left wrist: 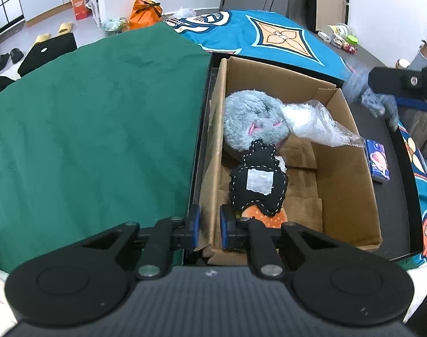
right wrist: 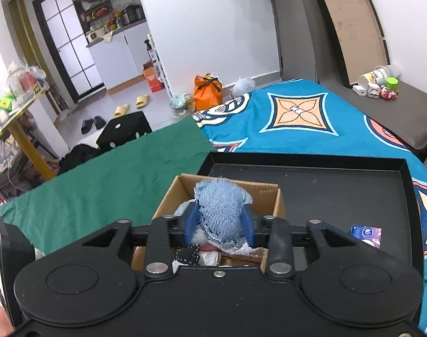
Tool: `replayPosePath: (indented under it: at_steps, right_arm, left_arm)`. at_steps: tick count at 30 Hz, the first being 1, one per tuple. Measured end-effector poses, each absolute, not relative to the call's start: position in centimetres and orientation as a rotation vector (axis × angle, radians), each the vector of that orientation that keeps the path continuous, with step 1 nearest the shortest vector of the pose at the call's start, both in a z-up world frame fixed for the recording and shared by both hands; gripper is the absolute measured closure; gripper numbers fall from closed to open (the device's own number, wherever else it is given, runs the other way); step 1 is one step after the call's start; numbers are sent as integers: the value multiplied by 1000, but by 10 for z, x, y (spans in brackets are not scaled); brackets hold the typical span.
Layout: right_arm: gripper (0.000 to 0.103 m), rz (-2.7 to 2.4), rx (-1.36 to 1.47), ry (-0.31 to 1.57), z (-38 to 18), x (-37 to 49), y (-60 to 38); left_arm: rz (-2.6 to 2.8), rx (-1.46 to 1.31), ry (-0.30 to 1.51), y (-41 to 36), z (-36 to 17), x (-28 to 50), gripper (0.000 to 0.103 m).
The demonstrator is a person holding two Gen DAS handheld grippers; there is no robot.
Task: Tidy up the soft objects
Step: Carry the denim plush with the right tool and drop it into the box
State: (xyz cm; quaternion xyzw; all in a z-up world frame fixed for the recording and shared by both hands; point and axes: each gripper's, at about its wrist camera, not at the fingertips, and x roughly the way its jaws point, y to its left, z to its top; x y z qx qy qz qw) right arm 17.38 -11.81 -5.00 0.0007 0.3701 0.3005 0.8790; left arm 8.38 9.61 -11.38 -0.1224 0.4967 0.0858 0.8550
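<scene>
Right gripper (right wrist: 219, 231) is clamping denim toy (right wrist: 220, 210) above box (right wrist: 279, 205). Left gripper (left wrist: 210, 226) is pinching box wall. Grey plush (left wrist: 248, 118), black toy (left wrist: 258, 182) already lying inside; tissue pack (left wrist: 377, 163) on tray (left wrist: 401, 185) possibly remaining.

a grey fluffy plush (left wrist: 250, 118) and a black stitched toy (left wrist: 258, 179) lie mid-frame in the cardboard box (left wrist: 348, 168). a blue denim piece (right wrist: 219, 210) sits pinched at lower centre.

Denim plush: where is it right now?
The denim plush is clamped in the right gripper, held above the cardboard box on the black tray.
</scene>
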Motion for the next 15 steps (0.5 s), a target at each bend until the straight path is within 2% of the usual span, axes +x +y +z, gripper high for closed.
replayPosePath:
  at_steps: [1, 2, 15]
  right_arm:
    - [49, 622, -1, 780, -50, 173, -117]
    - [42, 613, 0, 781, -51, 172, -117]
    - [38, 518, -26, 847, -74, 168, -140]
  left_arm:
    - [179, -258, 1042, 96, -113, 84, 89]
    - [177, -259, 1039, 96, -113, 83, 89]
    - [184, -263, 1020, 97, -107, 82, 89]
